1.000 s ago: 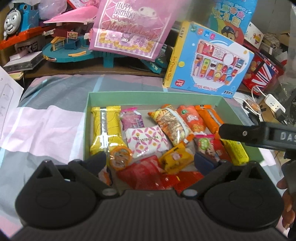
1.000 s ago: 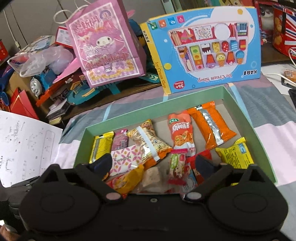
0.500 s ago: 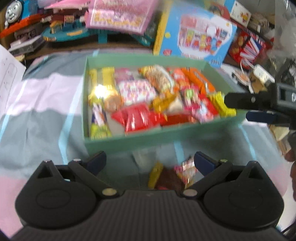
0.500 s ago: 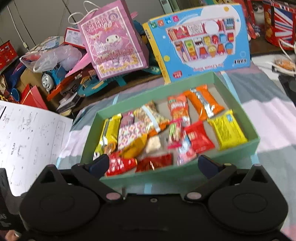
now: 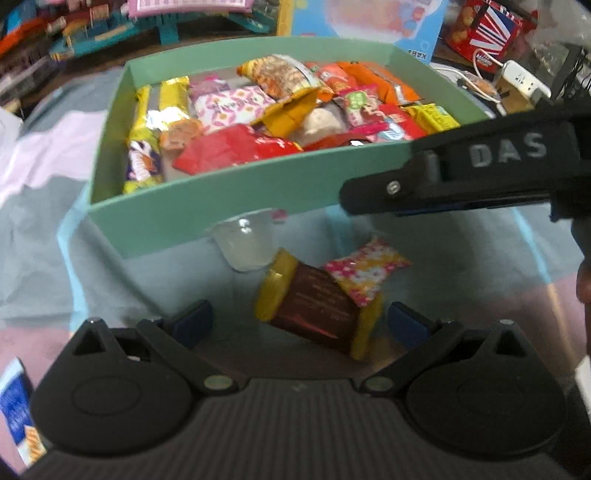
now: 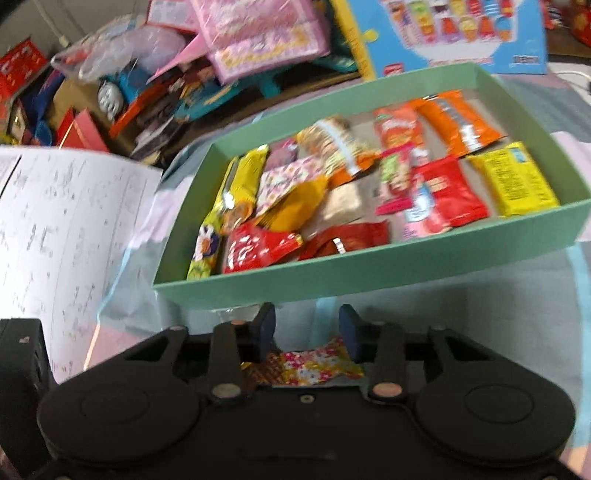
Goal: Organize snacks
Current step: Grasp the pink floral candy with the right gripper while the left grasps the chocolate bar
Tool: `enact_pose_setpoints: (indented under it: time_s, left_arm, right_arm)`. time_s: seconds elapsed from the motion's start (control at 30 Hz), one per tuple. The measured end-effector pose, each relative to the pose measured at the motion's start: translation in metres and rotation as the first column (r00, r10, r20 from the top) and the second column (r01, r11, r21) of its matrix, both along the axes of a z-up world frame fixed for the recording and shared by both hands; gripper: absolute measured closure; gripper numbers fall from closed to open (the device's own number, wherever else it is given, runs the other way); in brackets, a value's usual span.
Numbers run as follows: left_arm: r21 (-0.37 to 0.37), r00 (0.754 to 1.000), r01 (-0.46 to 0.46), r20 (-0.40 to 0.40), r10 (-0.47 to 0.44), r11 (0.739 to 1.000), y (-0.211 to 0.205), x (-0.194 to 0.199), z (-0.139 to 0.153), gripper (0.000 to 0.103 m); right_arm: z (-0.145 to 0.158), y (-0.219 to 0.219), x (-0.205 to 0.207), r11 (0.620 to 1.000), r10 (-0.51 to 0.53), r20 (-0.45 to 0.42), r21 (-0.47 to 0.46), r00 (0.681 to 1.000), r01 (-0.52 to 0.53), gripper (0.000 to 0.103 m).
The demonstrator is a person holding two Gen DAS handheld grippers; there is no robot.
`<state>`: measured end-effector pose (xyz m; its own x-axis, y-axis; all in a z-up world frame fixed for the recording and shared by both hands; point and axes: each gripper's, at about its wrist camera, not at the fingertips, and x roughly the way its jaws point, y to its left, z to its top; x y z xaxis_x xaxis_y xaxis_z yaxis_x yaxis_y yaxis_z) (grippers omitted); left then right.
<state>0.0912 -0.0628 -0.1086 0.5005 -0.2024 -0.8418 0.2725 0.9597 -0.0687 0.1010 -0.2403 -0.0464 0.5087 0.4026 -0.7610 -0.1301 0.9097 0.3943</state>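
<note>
A green box (image 5: pixel 221 206) holds several snack packets. On the cloth in front of it lie a clear jelly cup (image 5: pixel 245 240), a brown-and-yellow packet (image 5: pixel 314 306) and a floral packet (image 5: pixel 364 271) that overlaps the brown one. My left gripper (image 5: pixel 299 321) stands open low over the cloth, with the brown packet between its fingertips but untouched. My right gripper (image 6: pixel 307 328) is closing, its jaws narrow. The floral packet (image 6: pixel 314 365) shows below the gap and no pad presses on it. In the left wrist view the right gripper's fingers (image 5: pixel 369 192) reach in from the right, above the floral packet.
A sheet of printed paper (image 6: pixel 55 240) lies left of the box. Behind the box stand a blue toy carton (image 6: pixel 461 33), a pink gift bag (image 6: pixel 258 33) and a toy train set (image 6: pixel 114 92). A white power strip (image 5: pixel 521 77) and a red tin (image 5: pixel 487 29) sit at the far right.
Both grippers have drawn back from over the box and sunk toward the cloth in front of it. The right jaws have narrowed from wide open. The left jaws stay wide.
</note>
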Motion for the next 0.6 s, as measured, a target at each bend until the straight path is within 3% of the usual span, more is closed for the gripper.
enact_pose_setpoints:
  time_s: [0.1, 0.27, 0.6]
  left_arm:
    - [0.029, 1.0, -0.003, 0.011, 0.003, 1.0, 0.006, 0.0, -0.002, 0.0]
    - [-0.001, 0.999, -0.044, 0.008, 0.044, 0.999, 0.029, 0.003, 0.0, 0.0]
    - [-0.014, 0.988, -0.153, 0.001, 0.153, 0.988, 0.058, 0.016, -0.002, 0.0]
  right_arm:
    - [-0.011, 0.01, 0.009, 0.999, 0.043, -0.039, 0.01, 0.998, -0.043, 0.064]
    - [-0.026, 0.016, 0.014, 0.996, 0.084, -0.104, 0.005, 0.991, -0.084, 0.064]
    - [-0.025, 0.006, -0.022, 0.995, 0.093, -0.105, -0.024, 0.99, -0.096, 0.063]
